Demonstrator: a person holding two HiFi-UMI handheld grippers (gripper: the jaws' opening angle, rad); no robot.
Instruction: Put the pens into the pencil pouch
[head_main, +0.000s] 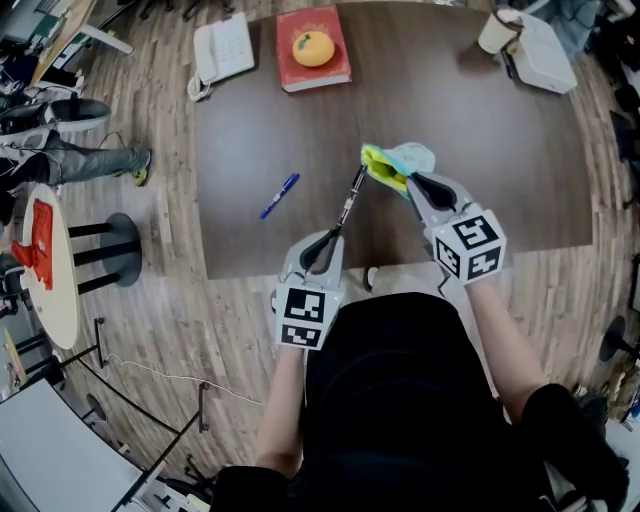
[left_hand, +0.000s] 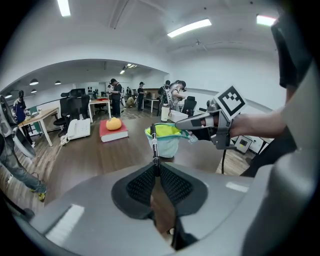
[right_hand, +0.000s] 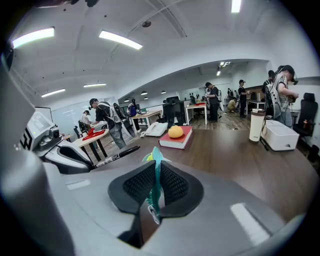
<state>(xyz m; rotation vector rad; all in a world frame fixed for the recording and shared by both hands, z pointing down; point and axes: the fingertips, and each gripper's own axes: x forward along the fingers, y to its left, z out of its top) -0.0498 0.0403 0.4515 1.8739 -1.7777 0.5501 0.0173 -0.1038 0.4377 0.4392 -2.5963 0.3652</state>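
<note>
Closest to the head camera, the person's black top (head_main: 400, 400) is filling the lower frame, with both forearms reaching out over the near edge of the brown table (head_main: 500, 160). Along the far edge a red book (head_main: 314, 72) is carrying an orange (head_main: 313, 47), a white telephone (head_main: 224, 47) is sitting to its left, and a white box (head_main: 547, 52) with a tumbler (head_main: 497, 30) beside it is sitting at the right corner. A blue pen (head_main: 280, 196) is lying alone on the tabletop, well apart from both grippers. The left gripper (head_main: 334, 237) is pinching a black pen (head_main: 350, 200) by its near end, jaws closed tight on the barrel, and the pen is slanting up toward the right. The right gripper (head_main: 412, 184) is clamping the teal edge of the pencil pouch (head_main: 398, 164), jaws nearly together on the fabric. The pen's far end is meeting the pouch's yellow-lined open mouth; whether it is inside I cannot tell.
</note>
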